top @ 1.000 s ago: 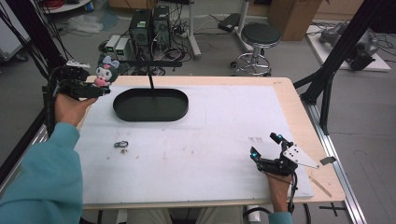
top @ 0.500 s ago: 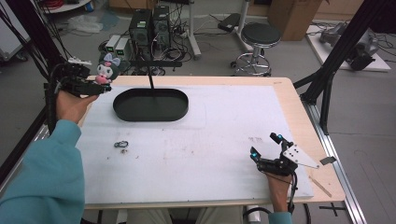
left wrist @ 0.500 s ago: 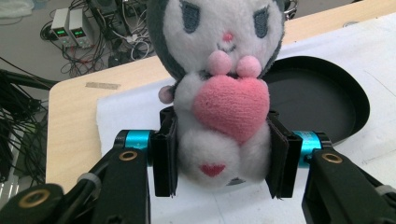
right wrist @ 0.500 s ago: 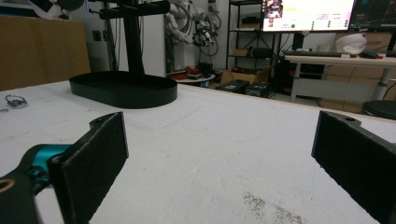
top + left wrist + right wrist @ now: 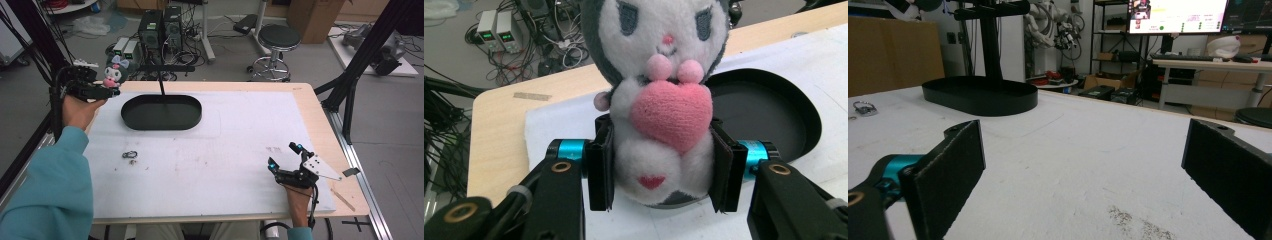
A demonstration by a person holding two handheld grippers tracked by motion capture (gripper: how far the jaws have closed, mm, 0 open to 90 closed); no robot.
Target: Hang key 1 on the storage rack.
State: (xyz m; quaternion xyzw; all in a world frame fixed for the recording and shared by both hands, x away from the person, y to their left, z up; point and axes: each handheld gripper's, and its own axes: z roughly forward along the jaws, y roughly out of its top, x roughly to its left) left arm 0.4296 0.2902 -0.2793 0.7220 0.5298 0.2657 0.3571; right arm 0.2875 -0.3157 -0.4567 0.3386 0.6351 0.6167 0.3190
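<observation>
Grey-and-white plush toy [image 5: 659,100] hugging a pink heart, upright, above the table's far-left corner.

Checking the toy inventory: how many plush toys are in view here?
1. The plush toy sits clamped in the left gripper by the table's far left corner, beside the black tray. None looks hidden.

Bare white mat [image 5: 240,145] mid-table, black oval tray [image 5: 161,112] with upright post far left, small metal ring [image 5: 130,155] near left edge
</observation>
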